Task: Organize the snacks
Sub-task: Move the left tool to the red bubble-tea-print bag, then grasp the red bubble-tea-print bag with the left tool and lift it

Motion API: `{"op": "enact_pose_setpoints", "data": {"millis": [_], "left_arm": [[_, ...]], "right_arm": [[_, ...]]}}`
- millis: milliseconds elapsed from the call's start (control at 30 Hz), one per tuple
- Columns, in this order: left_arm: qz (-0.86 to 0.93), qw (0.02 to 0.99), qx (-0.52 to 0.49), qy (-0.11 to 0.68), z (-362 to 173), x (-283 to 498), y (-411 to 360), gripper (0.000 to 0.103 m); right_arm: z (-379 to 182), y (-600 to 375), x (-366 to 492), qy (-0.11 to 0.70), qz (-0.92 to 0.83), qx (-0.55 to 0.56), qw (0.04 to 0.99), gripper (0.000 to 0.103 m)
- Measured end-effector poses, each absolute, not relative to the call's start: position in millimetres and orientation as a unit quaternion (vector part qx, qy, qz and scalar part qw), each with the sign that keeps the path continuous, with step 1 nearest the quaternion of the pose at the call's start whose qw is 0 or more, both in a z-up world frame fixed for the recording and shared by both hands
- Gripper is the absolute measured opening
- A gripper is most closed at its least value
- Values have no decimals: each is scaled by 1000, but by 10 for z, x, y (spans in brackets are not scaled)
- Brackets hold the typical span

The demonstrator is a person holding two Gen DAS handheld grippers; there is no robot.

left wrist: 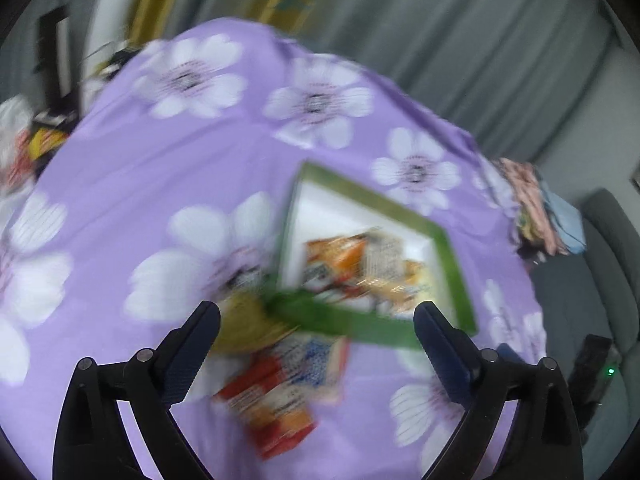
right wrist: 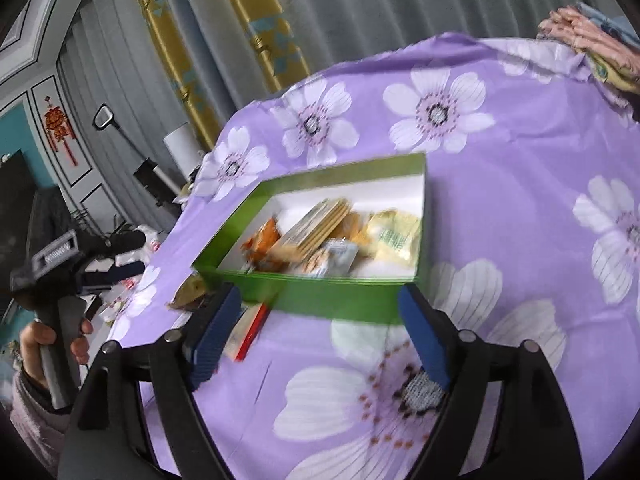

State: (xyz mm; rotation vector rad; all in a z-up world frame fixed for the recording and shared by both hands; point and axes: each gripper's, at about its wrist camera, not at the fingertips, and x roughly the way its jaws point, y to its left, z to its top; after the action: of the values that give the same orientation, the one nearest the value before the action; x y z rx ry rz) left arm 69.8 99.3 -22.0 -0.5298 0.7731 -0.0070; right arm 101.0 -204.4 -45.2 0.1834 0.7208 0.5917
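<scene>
Both grippers, left (left wrist: 316,322) and right (right wrist: 320,300), spread apart, empty, near green box (right wrist: 332,304) holding snack packets (right wrist: 320,240); red packet (left wrist: 280,392) outside

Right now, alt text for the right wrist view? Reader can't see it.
An open, empty right gripper hovers over a purple floral tablecloth, facing a green box with several snack packets inside. Two more packets, one red-edged packet and one yellowish packet, lie outside by its near left corner; the left gripper shows at far left.
</scene>
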Motion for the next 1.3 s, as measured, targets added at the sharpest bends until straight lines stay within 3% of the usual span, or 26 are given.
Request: {"op": "enact_pose_setpoints", "data": {"millis": [433, 1100, 1133, 1200, 1300], "left_arm": [[-3, 852, -340, 399, -983, 180, 1094, 97], [-45, 877, -260, 402, -1106, 416, 834, 97], [-45, 877, -262, 401, -1109, 418, 838, 96], [-43, 877, -264, 399, -1124, 431, 857, 81], [-37, 874, -270, 403, -1172, 458, 895, 72]], "right_arm": [[-826, -1220, 519, 385, 360, -17, 850, 81], [-1219, -392, 695, 440, 405, -42, 800, 74], [-1238, -373, 718, 444, 405, -39, 798, 74], [-1252, -347, 755, 448, 405, -34, 796, 74], [-1248, -308, 801, 452, 411, -25, 791, 70]]}}
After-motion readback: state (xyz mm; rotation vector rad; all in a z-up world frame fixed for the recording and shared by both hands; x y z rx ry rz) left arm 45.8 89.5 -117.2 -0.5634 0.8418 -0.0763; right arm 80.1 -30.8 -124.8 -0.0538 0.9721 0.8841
